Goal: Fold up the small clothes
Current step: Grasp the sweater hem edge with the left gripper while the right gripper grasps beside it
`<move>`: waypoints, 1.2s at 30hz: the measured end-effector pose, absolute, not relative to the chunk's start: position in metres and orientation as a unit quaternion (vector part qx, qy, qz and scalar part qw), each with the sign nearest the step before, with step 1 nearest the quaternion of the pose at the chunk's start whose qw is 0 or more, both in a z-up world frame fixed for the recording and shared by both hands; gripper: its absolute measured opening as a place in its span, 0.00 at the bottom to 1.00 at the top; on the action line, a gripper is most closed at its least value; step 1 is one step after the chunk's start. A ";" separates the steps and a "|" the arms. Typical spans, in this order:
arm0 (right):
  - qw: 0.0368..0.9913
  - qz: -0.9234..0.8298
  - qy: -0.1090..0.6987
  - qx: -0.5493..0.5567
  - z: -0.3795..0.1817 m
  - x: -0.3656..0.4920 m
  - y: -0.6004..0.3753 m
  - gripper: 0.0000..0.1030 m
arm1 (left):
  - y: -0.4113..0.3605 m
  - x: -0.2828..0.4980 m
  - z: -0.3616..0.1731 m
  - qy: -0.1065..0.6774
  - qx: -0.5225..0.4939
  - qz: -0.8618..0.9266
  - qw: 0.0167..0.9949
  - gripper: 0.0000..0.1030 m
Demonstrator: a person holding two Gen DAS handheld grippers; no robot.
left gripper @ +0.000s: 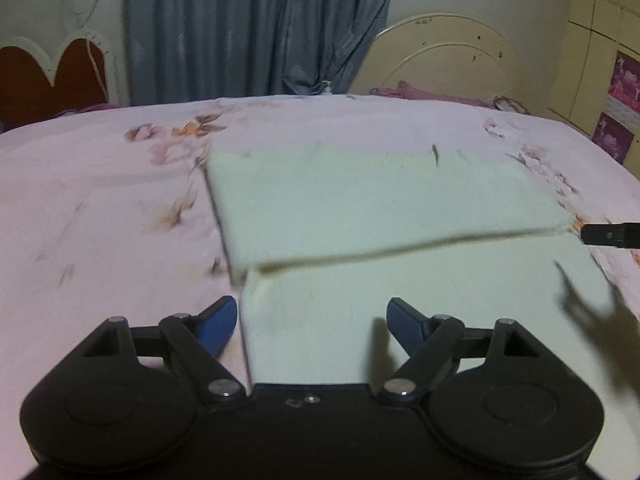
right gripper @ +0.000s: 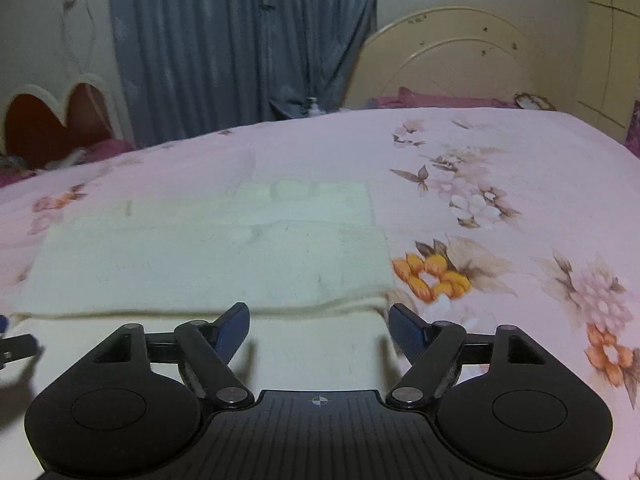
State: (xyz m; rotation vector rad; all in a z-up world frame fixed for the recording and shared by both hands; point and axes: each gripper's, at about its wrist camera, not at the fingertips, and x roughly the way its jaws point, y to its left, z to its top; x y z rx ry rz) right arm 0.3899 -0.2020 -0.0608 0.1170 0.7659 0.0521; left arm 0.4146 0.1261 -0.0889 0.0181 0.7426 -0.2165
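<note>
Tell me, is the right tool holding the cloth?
No. The right tool stands open above the cloth, with nothing pinched between its fingers.

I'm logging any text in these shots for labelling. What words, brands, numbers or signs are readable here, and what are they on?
None can be read.
Magenta posters on the wall at right: printed, too blurred to read.
Small raised mark on the left tongs' black body: unreadable.
Crosshair symbol on the right tongs' body: a sign, no letters.
Pale cloth and flowered bedsheet: no text.
</note>
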 end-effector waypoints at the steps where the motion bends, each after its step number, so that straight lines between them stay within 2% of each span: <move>1: 0.926 0.030 0.372 0.059 -0.057 0.379 -0.206 0.74 | 0.125 0.406 -0.089 0.363 0.011 -0.102 0.926 0.79; 11: 0.921 0.057 0.373 0.094 -0.029 0.251 -0.266 0.73 | 0.129 0.285 -0.081 0.364 0.007 -0.061 0.929 0.79; 14: 0.920 0.058 0.374 0.100 -0.026 0.214 -0.282 0.73 | 0.139 0.246 -0.079 0.357 0.005 -0.047 0.933 0.75; 15: 0.919 0.061 0.376 0.103 -0.026 0.202 -0.287 0.73 | 0.144 0.234 -0.078 0.355 -0.001 -0.046 0.934 0.69; 16: 0.918 0.063 0.377 0.104 -0.027 0.190 -0.291 0.73 | 0.150 0.222 -0.078 0.357 -0.009 -0.047 0.933 0.38; 17: 0.917 0.065 0.379 0.104 -0.027 0.180 -0.295 0.73 | 0.156 0.212 -0.078 0.365 -0.017 -0.045 0.930 0.13; 18: 0.916 0.068 0.382 0.105 -0.029 0.168 -0.298 0.73 | 0.163 0.199 -0.078 0.367 -0.030 -0.044 0.929 0.07; 19: 0.914 0.071 0.384 0.107 -0.030 0.158 -0.301 0.68 | 0.169 0.189 -0.077 0.363 -0.040 -0.041 0.930 0.07; 21: 0.909 0.078 0.393 0.119 -0.035 0.142 -0.307 0.60 | 0.176 0.168 -0.076 0.359 -0.059 -0.049 0.930 0.22; 22: 0.904 0.083 0.397 0.133 -0.038 0.135 -0.311 0.60 | 0.177 0.161 -0.077 0.362 -0.065 -0.051 0.929 0.57; 23: 0.899 0.089 0.402 0.149 -0.042 0.128 -0.314 0.59 | 0.176 0.154 -0.077 0.364 -0.066 -0.044 0.928 1.00; 25: 0.889 0.101 0.411 0.175 -0.049 0.117 -0.317 0.54 | 0.174 0.142 -0.077 0.358 -0.072 -0.053 0.930 0.98; 33: 0.864 0.142 0.427 0.227 -0.062 0.099 -0.311 0.49 | 0.168 0.144 -0.090 0.392 -0.142 -0.114 0.902 0.94; 35: 0.856 0.156 0.429 0.243 -0.065 0.099 -0.310 0.41 | 0.172 0.146 -0.093 0.391 -0.163 -0.119 0.898 0.82; 36: 0.850 0.162 0.433 0.253 -0.068 0.099 -0.311 0.30 | 0.176 0.147 -0.095 0.390 -0.181 -0.122 0.895 0.80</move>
